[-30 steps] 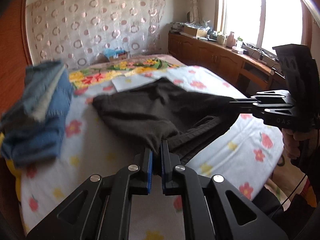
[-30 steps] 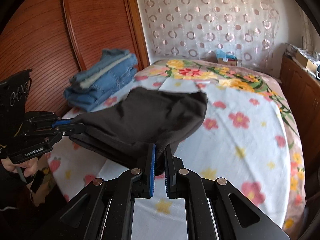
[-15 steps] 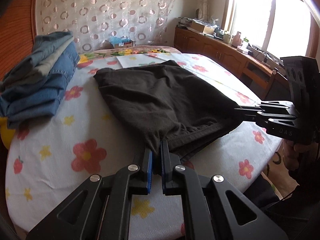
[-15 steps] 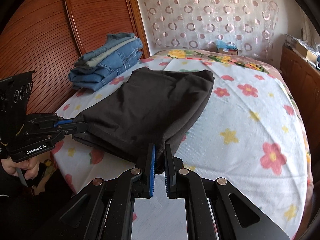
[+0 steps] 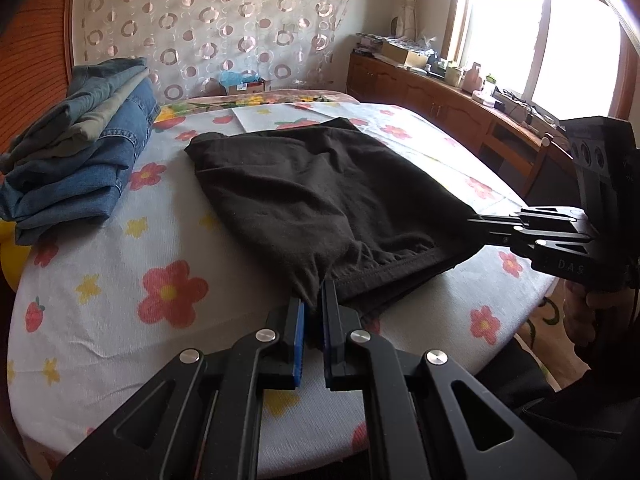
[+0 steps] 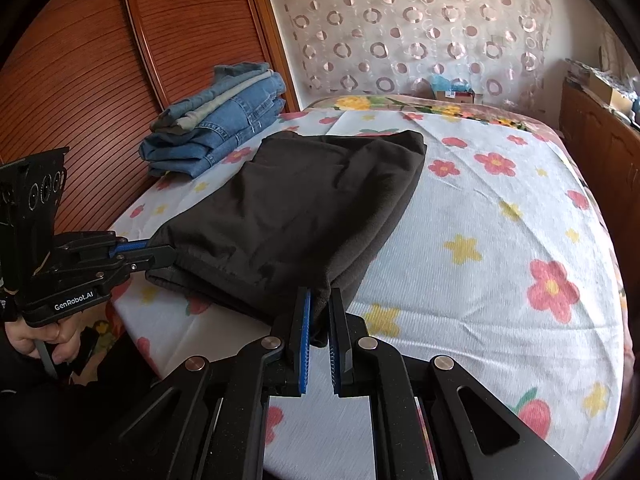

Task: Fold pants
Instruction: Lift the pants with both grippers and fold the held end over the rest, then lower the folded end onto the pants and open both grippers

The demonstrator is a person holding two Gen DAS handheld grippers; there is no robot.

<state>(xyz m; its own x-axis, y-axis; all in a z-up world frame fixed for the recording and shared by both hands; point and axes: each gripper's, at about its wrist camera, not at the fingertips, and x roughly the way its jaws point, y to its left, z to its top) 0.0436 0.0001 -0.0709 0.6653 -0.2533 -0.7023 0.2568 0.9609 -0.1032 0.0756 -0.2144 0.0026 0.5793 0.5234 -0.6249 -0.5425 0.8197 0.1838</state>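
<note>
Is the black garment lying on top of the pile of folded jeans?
No. The black pants lie on the flowered bedsheet, apart from the folded jeans stacked beside the wooden headboard.

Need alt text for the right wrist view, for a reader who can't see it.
The right gripper is shut on the near corner of folded black pants lying on a flowered bedsheet, while the left gripper pinches the opposite near corner at the bed's left edge. A stack of folded jeans sits behind the pants beside a wooden wardrobe.
</note>
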